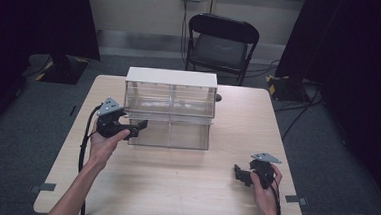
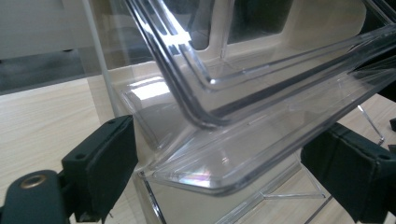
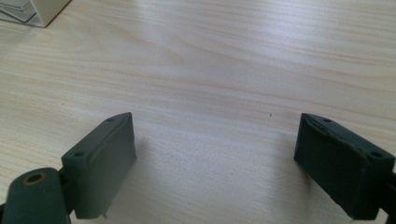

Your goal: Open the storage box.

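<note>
A clear plastic drawer unit (image 1: 169, 103) with a white top stands at the table's far middle. Its lower drawer (image 1: 169, 135) is pulled out toward me. My left gripper (image 1: 139, 127) is at that drawer's front left corner. In the left gripper view the drawer's clear front lip (image 2: 210, 179) lies between the open left gripper (image 2: 224, 158), whose pads (image 2: 105, 163) stand apart from it. My right gripper (image 1: 239, 174) rests low over the table at the near right, its jaws wide apart (image 3: 217, 158) with only bare wood between them.
The light wooden table (image 1: 183, 192) has free room in front of the unit. A black folding chair (image 1: 221, 42) stands behind the table. Dark curtains hang at both sides. A small dark object (image 1: 218, 96) sits at the unit's back right corner.
</note>
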A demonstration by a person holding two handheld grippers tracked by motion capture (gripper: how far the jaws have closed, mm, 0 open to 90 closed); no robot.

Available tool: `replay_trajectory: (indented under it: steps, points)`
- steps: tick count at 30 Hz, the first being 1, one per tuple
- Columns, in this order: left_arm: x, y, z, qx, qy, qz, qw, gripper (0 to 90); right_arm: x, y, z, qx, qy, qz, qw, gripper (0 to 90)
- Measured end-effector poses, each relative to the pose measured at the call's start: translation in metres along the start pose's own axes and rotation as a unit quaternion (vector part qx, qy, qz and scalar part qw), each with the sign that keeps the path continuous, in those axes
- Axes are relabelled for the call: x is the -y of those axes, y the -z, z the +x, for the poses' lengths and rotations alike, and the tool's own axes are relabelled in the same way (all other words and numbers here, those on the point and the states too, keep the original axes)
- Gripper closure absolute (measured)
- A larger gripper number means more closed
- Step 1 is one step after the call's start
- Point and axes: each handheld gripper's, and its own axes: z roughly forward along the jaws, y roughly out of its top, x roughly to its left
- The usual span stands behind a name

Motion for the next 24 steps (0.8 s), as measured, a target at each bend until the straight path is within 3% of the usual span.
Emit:
replay_trajectory:
  steps: [2,6,24]
  points:
    - [0.0002,-0.001,-0.0006,0.001,0.008,-0.004,1.0,9.7,0.0,0.0,0.0,0.0,0.0,0.0,1.0,11.8]
    - [-0.0007,-0.0003,0.0009,0.005,0.002,0.0,1.0,9.2,0.0,0.0,0.0,0.0,0.0,0.0,1.0,11.8]
    - [-0.0018,0.0006,-0.0025,-0.001,0.015,-0.003,0.9999,9.0,0.0,0.0,0.0,0.0,0.0,0.0,1.0,11.8]
